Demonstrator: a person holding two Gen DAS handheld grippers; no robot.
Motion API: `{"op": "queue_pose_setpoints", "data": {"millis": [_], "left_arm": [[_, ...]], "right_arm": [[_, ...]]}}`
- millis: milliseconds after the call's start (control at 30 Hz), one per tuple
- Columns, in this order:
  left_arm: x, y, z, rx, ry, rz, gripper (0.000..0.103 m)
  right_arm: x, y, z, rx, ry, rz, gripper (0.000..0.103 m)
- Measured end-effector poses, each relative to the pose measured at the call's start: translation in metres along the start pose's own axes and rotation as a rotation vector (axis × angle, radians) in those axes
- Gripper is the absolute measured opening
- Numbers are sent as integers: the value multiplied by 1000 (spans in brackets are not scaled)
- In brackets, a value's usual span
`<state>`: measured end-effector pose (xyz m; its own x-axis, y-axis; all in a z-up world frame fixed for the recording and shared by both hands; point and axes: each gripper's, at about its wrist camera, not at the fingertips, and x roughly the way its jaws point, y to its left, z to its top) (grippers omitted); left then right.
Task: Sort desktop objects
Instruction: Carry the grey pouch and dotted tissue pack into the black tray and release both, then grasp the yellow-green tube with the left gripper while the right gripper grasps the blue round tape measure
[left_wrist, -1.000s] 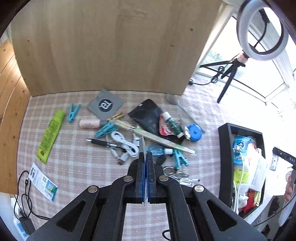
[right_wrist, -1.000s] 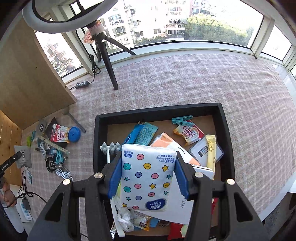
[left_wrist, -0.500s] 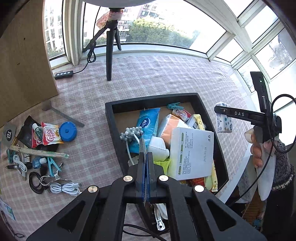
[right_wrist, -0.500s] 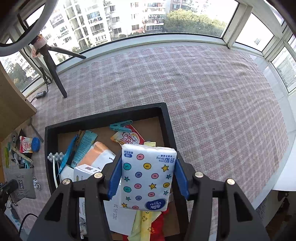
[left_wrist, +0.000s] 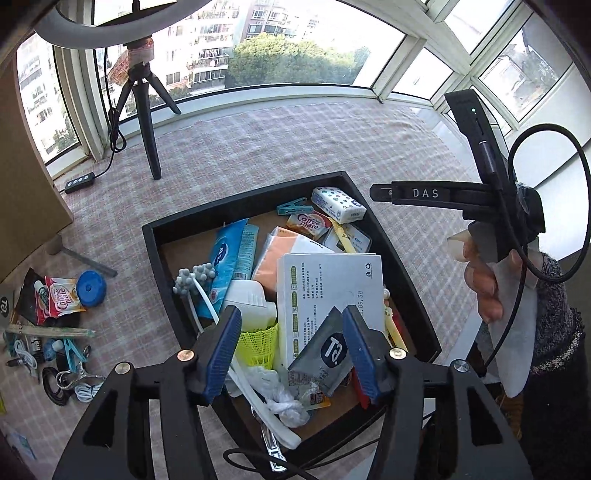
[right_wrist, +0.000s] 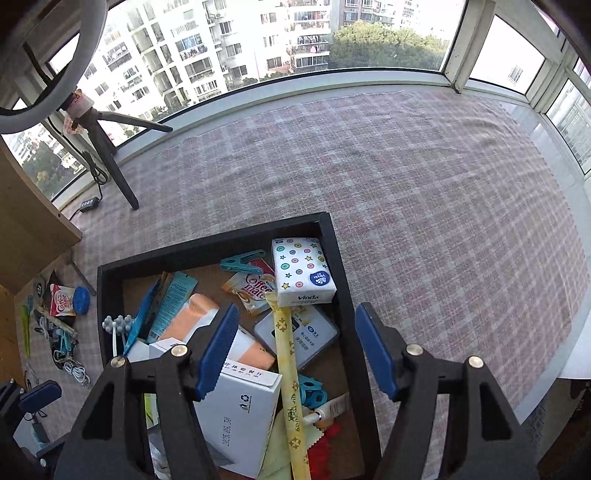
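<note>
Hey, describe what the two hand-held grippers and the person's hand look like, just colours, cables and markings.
Both the left hand-held gripper and the right hand-held gripper have matte black frames with brass-coloured screws and ribbed blue finger pads. In the left wrist view, the right unit's black bar reads "DAS" in white, with a looping black cable. The bare hand emerges from a speckled grey knit sleeve.

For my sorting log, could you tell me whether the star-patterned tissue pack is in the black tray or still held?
In the tray: the tissue pack lies in the black tray's far corner; the right tool is open, empty.
</note>
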<state>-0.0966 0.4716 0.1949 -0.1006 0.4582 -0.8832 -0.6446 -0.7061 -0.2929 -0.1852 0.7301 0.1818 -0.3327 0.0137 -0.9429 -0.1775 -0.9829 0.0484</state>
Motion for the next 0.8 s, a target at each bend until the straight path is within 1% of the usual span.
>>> {"op": "queue_pose_setpoints", "data": {"millis": [233,400,500,633,800], "left_arm": [[-6,30,-12,-64,1,33,54],[-10,53,-19,-105,-5,65,54],[-15,74,-23,-134,-12,94,54],[-23,117,-37,-194,-23,149,54],[-33,189,-68,-308,-27,239,54]], "right_arm": [[-6,14,-7,-22,-14,14,65],[-11,34,-14,-60,-32,29,65],[-15,51,-18,-87,-43,45,65],[-20,80,-24,-134,-62,86,65],[-15,124,-30,-207,-53,127,65]]}}
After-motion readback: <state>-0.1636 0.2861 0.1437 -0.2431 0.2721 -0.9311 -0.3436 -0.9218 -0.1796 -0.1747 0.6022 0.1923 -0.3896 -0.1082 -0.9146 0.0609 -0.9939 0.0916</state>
